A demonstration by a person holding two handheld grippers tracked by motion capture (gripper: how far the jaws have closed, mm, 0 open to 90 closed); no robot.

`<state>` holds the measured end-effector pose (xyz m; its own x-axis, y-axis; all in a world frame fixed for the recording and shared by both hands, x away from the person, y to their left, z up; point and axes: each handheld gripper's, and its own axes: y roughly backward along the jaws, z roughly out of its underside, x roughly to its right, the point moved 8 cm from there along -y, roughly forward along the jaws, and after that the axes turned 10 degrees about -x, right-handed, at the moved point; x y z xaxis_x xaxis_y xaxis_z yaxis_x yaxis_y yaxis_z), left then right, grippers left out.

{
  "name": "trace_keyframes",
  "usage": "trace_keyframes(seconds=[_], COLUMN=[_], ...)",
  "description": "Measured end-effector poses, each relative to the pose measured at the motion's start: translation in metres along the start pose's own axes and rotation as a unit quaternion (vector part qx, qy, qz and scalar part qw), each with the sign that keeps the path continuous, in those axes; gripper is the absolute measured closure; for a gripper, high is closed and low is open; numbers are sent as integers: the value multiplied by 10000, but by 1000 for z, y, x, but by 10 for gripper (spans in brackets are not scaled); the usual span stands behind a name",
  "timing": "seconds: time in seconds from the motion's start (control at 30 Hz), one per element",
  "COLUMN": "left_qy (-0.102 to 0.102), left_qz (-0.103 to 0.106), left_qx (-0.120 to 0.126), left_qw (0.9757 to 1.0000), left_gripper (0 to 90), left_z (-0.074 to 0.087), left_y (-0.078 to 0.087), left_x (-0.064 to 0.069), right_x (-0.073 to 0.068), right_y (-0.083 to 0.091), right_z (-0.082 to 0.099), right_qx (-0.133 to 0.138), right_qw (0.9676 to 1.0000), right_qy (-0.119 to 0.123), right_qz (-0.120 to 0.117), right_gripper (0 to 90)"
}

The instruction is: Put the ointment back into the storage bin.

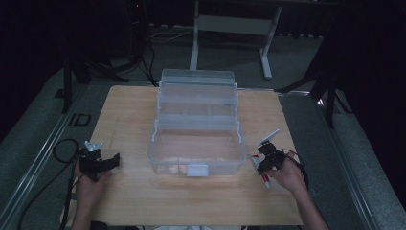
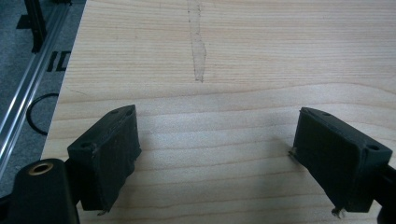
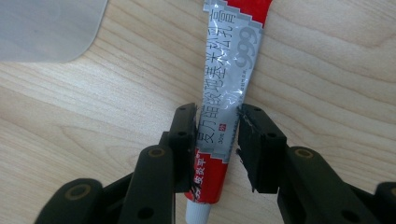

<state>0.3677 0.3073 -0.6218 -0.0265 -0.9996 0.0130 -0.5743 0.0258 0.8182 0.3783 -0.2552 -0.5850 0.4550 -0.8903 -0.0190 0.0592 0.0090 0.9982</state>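
Observation:
A red and silver ointment tube lies flat on the wooden table, its white cap toward the camera. My right gripper is shut on the tube, one black pad against each long side of it. From above, the tube and my right gripper sit just right of the clear box. My left gripper stands open with only bare wood between its jaws. In the high view, my left gripper rests near the table's left front, pointing right.
A clear plastic storage box stands open in the middle of the table, its tiered trays folded back. One corner of the box lies close to the tube. A metal rail and a black cable run along the table's left edge.

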Motion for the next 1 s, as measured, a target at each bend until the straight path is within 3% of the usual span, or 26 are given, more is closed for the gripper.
trace_keyframes(seconds=[0.47,0.53,0.8,1.0], left_qy=[1,0,2,0], left_qz=[0,0,0,0], left_qx=[0,0,1,-1], left_qw=[10000,10000,10000,10000], left_gripper=[150,150,150,150], left_z=[0,0,0,0], left_y=[0,0,0,0], left_x=[0,0,0,0], right_x=[1,1,5,10], right_y=[-6,-6,-2,13], right_z=[-3,-2,2,5], right_qx=[-218,-242,-172,1], right_qw=[9997,9994,9992,9990], right_qy=[91,206,296,375], right_qz=[78,121,219,260], right_gripper=[664,686,701,701])
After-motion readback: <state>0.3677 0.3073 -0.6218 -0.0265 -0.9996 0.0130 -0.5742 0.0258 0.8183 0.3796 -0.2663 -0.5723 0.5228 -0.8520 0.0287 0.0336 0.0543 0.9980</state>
